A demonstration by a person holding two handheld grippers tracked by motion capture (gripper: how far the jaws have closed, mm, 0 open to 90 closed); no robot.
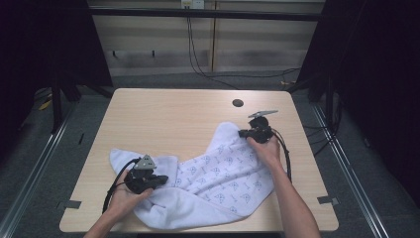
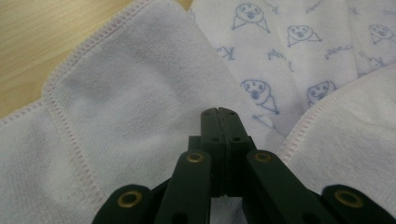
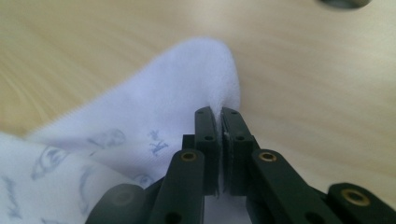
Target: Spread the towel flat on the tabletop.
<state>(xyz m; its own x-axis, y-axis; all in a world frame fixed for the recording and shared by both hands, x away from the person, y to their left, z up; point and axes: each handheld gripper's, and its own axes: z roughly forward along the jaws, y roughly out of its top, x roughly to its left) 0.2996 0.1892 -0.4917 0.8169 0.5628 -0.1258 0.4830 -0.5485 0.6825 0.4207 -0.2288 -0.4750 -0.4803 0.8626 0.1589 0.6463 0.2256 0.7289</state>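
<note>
A white towel (image 1: pixel 223 178) printed with small blue animal faces lies crumpled across the near half of the wooden table (image 1: pixel 168 114). At its left end my left gripper (image 1: pixel 161 179) lies low over the plain terry side (image 2: pixel 130 93). Its jaws (image 2: pixel 218 112) are shut together, tips against the cloth, with no cloth showing between them. At the far right corner of the towel (image 3: pixel 187 84), my right gripper (image 1: pixel 242 133) is shut on it. A thin strip of white cloth shows between its jaws (image 3: pixel 219 112).
A round cable hole (image 1: pixel 237 103) sits in the table behind the right gripper, also showing as the cable hole (image 3: pixel 343 2) at the top of the right gripper view. Bare wood (image 2: pixel 46 37) lies left of the towel. Dark curtains and floor rails flank the table.
</note>
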